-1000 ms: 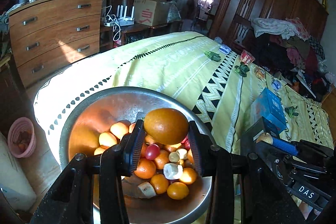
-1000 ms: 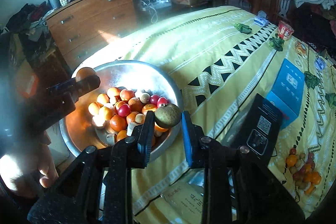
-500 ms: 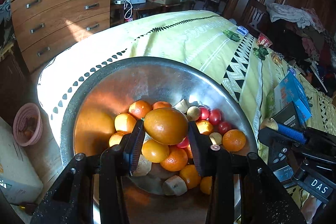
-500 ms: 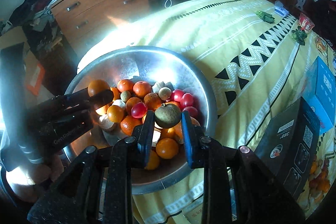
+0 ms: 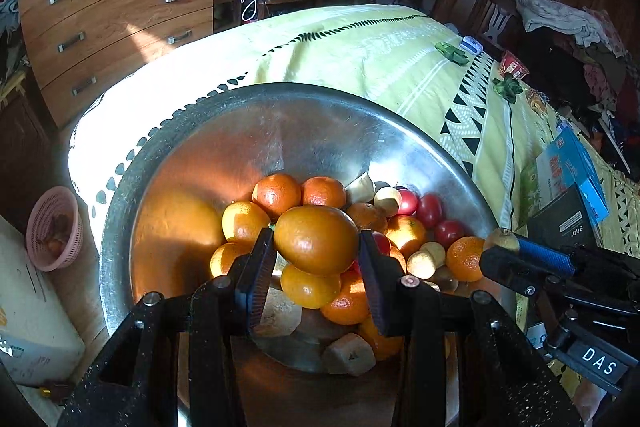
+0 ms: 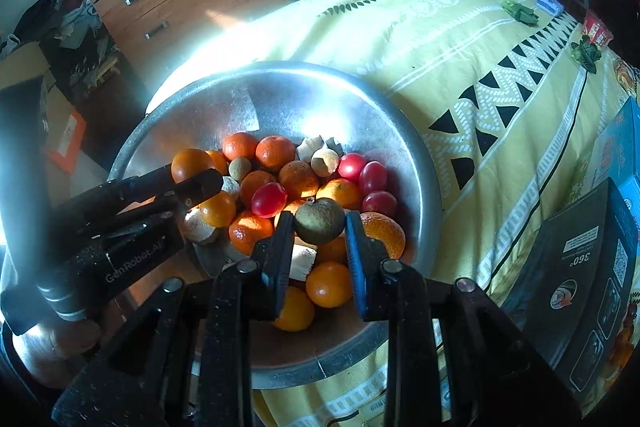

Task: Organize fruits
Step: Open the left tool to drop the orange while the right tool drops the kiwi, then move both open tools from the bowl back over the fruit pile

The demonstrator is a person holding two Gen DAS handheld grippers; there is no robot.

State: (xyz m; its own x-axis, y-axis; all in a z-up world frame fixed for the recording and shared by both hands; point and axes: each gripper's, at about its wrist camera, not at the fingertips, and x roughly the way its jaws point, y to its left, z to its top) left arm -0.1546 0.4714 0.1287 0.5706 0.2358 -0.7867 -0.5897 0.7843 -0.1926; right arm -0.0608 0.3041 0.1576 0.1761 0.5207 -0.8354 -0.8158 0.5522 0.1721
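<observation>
At the far left a pink basket (image 5: 54,229) sits on the floor beside the bed, with a wooden dresser (image 5: 116,15) behind it. The metal bowl (image 5: 280,119) rests on the near corner of the yellow patterned bedspread (image 5: 360,47) and holds a heap of tangerines, small red fruits and pale cut pieces. Over that heap the left gripper (image 5: 316,259) is clamped on a large orange fruit (image 5: 316,239) — one pad pressed to each side, the fruit held just above the pile. To its right, the right gripper (image 6: 318,239) is closed on a small brownish-green fruit (image 6: 320,221), likewise pinched between both pads over the bowl's right half. Further right on the bedspread a black box (image 6: 576,267) lies near the bowl, with a blue box (image 6: 624,155) just beyond it.
</observation>
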